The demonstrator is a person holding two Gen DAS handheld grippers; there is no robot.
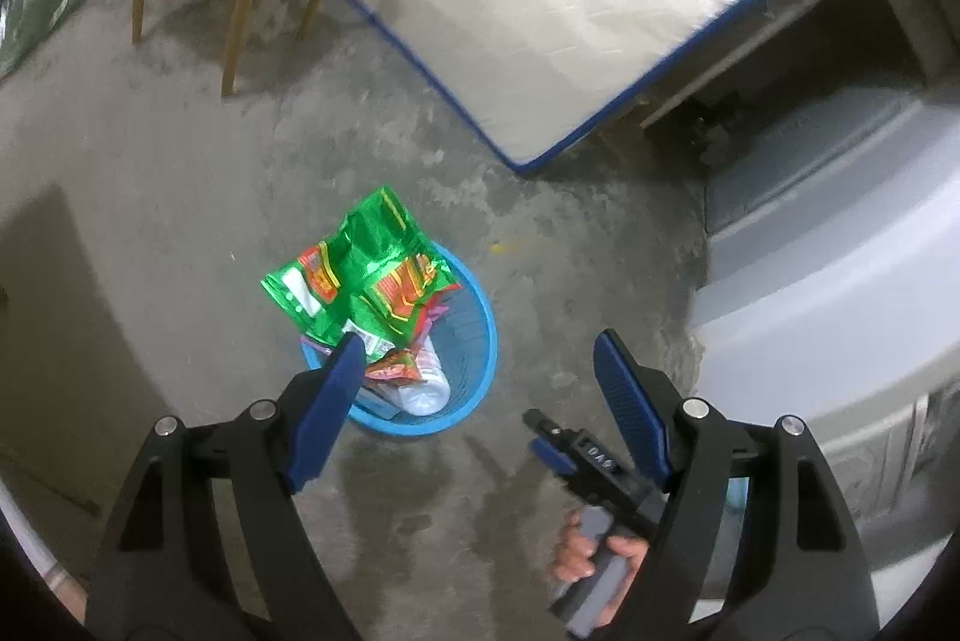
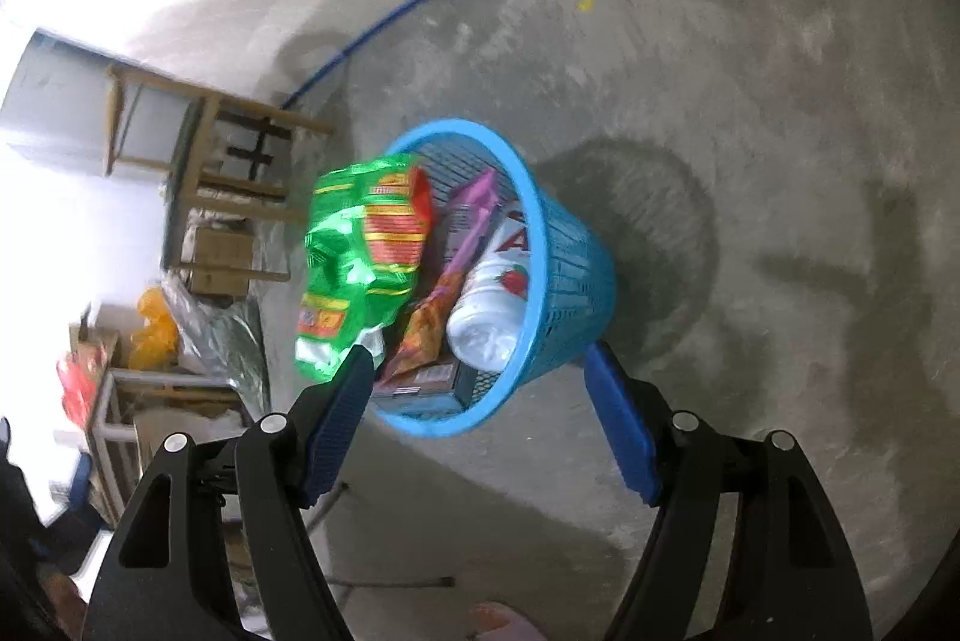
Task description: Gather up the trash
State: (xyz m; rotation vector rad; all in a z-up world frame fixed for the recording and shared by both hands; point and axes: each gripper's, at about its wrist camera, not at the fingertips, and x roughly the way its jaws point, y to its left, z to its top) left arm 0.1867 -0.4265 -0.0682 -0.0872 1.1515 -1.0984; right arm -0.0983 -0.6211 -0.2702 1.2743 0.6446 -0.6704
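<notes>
Our left gripper (image 1: 477, 389) and right gripper (image 2: 477, 401) both wide apart, empty, round blue plastic mesh basket (image 1: 480, 341) of crinkled green foil snack bags (image 1: 360, 269) at twelve o'clock.

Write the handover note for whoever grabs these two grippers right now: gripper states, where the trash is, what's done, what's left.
Left gripper: open, empty, above the floor beside the blue basket.
Right gripper: open, empty, close to the basket rim.
Trash: green snack bag sits on top, hanging over the rim; white bottle, purple wrapper and other packets are inside.
Done: these items are in the basket.
Left: push the green bag down, probably; one small yellow scrap lies on the concrete floor.
</notes>
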